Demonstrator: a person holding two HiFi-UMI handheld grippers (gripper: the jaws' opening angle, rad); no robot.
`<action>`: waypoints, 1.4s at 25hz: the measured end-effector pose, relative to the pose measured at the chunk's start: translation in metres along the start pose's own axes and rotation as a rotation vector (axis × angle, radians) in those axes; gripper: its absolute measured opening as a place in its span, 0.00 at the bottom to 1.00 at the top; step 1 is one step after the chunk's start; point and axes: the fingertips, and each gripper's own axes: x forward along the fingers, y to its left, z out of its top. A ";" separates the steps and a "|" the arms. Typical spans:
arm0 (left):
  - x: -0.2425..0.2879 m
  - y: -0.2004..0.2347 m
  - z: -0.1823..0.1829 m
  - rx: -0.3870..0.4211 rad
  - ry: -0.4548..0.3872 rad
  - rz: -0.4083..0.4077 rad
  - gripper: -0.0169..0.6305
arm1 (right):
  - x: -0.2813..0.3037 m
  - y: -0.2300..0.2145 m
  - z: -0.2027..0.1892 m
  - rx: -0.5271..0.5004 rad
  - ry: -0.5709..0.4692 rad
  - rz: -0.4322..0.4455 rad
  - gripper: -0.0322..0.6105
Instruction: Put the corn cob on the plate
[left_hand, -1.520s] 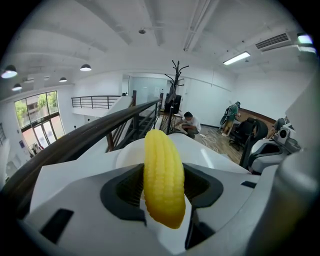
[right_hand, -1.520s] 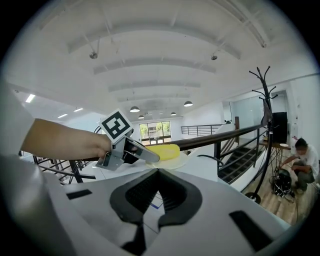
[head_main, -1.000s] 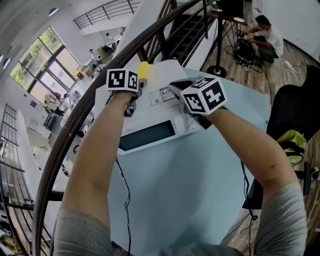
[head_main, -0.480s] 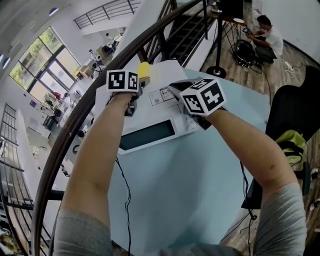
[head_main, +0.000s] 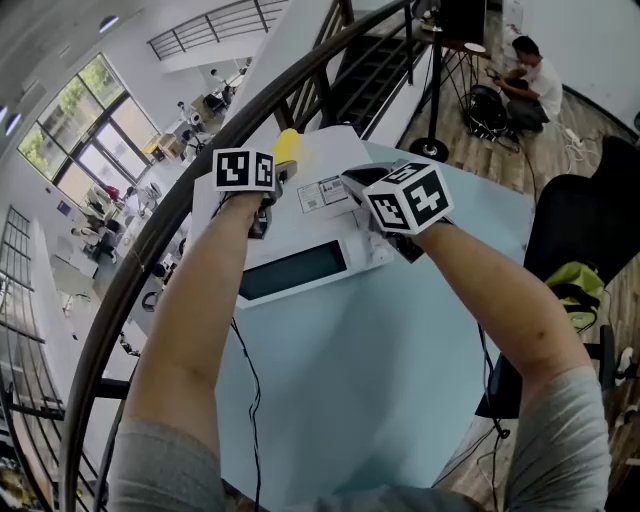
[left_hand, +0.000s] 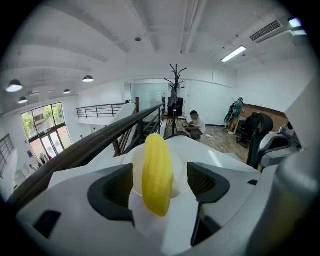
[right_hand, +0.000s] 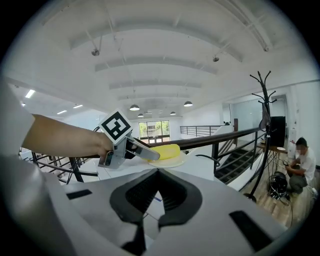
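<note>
left hand-held gripper (left_hand: 160, 185) just opened wide, corn cob (left_hand: 157, 172) loose between | right gripper view: cob on plate (right_hand: 172, 162) | right hand-held gripper (right_hand: 157, 192) closed, empty

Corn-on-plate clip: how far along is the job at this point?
Done, apparently: the corn cob lies on the white plate. In hand: nothing is gripped. The left claw has just been opening its jaws, which stand apart either side of the cob, pads clear of it. The right claw is shut and empty. Left: only drawing the left claw back from the plate.
</note>
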 end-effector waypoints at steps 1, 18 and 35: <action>-0.003 0.000 0.001 -0.002 -0.004 0.002 0.55 | -0.003 0.000 0.000 -0.001 0.001 -0.004 0.07; -0.112 -0.024 -0.012 -0.075 -0.075 -0.083 0.55 | -0.084 0.023 -0.012 0.081 0.039 -0.077 0.07; -0.286 -0.094 -0.084 -0.086 -0.270 -0.319 0.30 | -0.173 0.135 -0.037 0.178 0.047 -0.105 0.07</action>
